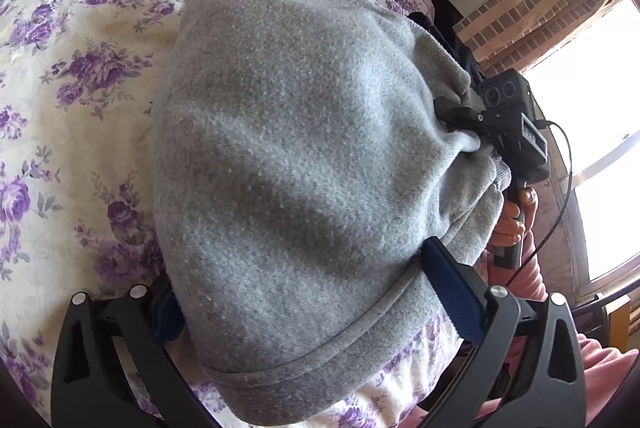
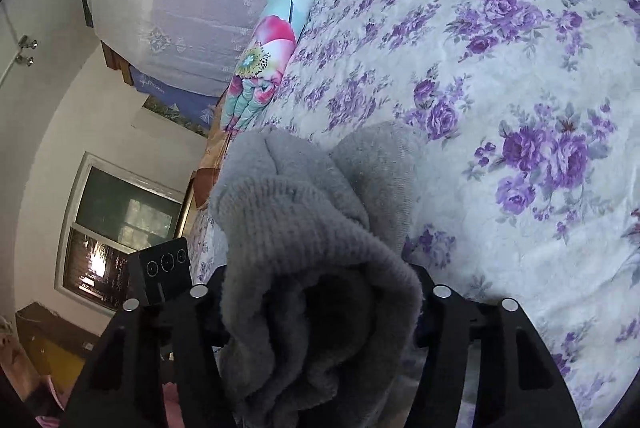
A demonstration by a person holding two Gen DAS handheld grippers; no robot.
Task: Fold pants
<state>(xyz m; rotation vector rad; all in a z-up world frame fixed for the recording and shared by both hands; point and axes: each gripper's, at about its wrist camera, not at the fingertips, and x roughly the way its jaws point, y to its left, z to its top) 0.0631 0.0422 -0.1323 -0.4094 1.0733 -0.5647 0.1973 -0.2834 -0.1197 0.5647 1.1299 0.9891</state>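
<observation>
Left wrist view is showing me the gray pants [image 1: 288,156] lying bunched on the flowered bed [image 1: 72,76]. My left gripper [image 1: 312,292] fingers are sitting wide around the hem; I cannot tell if they are pinching. Only here am I seeing the right gripper [image 1: 456,116] from outside. In the right wrist view, its fingers are squeezing thick folds. The cloth looks soft and floppy, so I am picking edges.

Black claws [image 1: 304,302], blue pads [image 1: 452,288], seemingly pink sleeve [image 1: 524,280].
</observation>
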